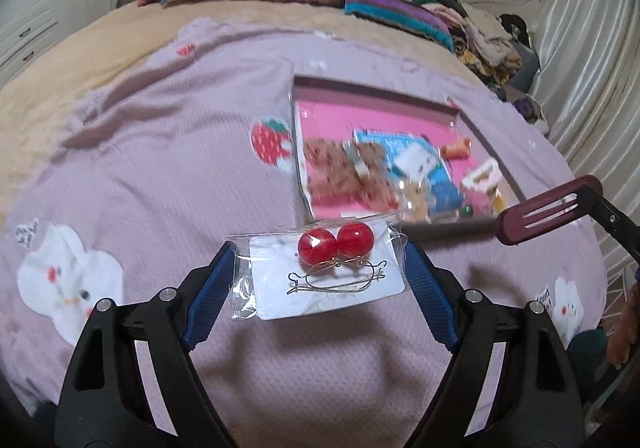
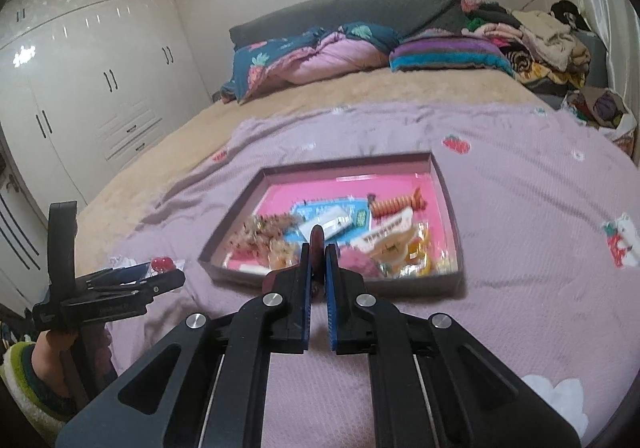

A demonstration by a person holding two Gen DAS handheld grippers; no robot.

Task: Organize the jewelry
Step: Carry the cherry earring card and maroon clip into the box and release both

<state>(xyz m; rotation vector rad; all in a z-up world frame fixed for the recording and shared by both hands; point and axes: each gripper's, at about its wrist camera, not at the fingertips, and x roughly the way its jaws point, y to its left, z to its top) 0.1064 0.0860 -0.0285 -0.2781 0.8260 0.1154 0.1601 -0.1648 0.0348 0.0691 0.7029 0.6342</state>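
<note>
A clear packet of red ball earrings (image 1: pixel 320 272) on a white card hangs above the bed, and my left gripper (image 1: pixel 316 254) is shut on it, its blue pads (image 1: pixel 208 300) pressing both side edges. The right wrist view has that packet (image 2: pixel 162 264) low on the left. My right gripper (image 2: pixel 318 248) is shut on a flat maroon hair clip (image 2: pixel 317 244), seen edge-on. In the left wrist view the slotted clip (image 1: pixel 548 208) juts in from the right, over the tray's near corner. The pink-lined tray (image 1: pixel 372 86) (image 2: pixel 348 162) holds several clips and packets.
A lilac strawberry-print blanket (image 1: pixel 160 168) covers the bed under the tray. Folded quilts and piled clothes (image 2: pixel 440 48) lie along the headboard. White wardrobes (image 2: pixel 100 88) stand at the left, a curtain (image 1: pixel 592 48) at the right. A hand (image 2: pixel 44 360) grips the left tool.
</note>
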